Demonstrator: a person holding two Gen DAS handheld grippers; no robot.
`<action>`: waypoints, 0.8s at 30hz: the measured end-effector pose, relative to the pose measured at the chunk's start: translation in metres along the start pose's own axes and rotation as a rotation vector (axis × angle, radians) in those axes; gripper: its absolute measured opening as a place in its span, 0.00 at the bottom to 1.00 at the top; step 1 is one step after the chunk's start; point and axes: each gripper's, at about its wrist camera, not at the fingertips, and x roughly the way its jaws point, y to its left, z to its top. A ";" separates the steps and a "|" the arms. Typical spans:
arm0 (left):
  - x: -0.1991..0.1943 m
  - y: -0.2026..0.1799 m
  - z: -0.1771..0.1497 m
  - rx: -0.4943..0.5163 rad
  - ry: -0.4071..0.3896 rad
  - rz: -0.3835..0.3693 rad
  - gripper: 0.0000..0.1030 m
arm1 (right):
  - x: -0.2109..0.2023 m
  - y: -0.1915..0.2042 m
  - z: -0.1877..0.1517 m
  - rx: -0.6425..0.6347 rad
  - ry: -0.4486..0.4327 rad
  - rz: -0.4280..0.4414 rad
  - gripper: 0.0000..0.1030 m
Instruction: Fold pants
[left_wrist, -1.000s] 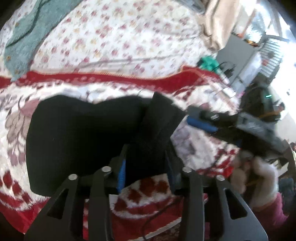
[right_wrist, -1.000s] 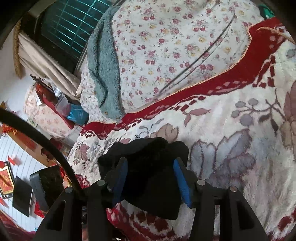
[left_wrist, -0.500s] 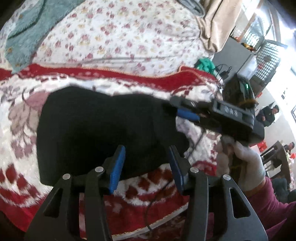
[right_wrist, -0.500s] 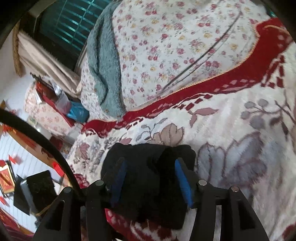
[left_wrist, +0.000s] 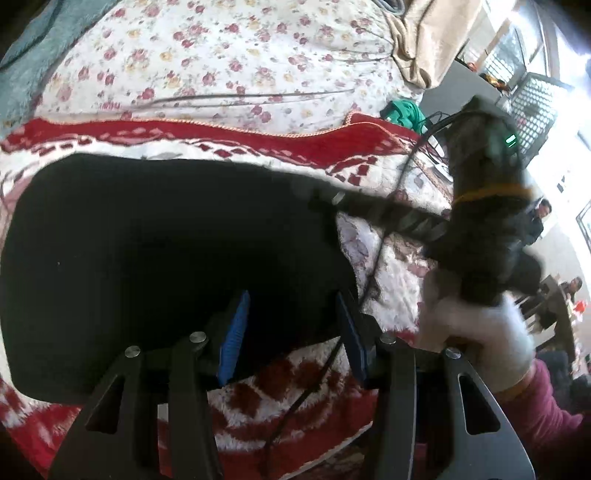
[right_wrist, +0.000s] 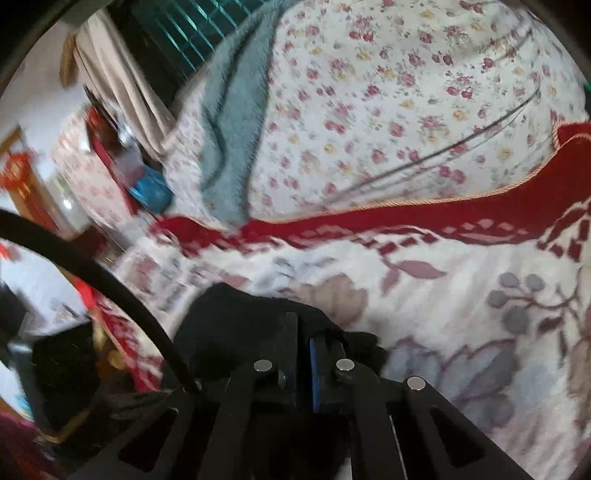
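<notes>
The black pants (left_wrist: 155, 258) lie folded on the blanket (left_wrist: 388, 302). My left claw (left_wrist: 291, 332) is half open, empty; my right claw (right_wrist: 301, 354) is closed, gripping nothing I can see.

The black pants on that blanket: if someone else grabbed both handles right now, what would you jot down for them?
Left gripper: open, blue pads straddling the near edge of the black pants, not pinching.
Right gripper: shut; the pants' end lies right at its tips, but whether cloth is pinched cannot be told.
Pants: lying as a compact dark slab on the red and white floral blanket, apparently already folded over.
Done: the main fold, it seems.
Left: probably smooth the edges, perhaps one more fold, then let go. A black cable crosses near the left gripper; mind it.
</notes>
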 end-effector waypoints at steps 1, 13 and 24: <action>-0.002 0.001 0.000 -0.003 0.005 -0.001 0.45 | 0.011 0.000 -0.005 -0.020 0.022 -0.036 0.04; -0.066 0.041 0.016 -0.051 -0.094 0.214 0.45 | -0.026 0.004 -0.004 0.011 -0.073 -0.056 0.20; -0.076 0.084 0.017 -0.106 -0.093 0.357 0.45 | -0.041 0.038 -0.008 0.015 -0.068 0.032 0.49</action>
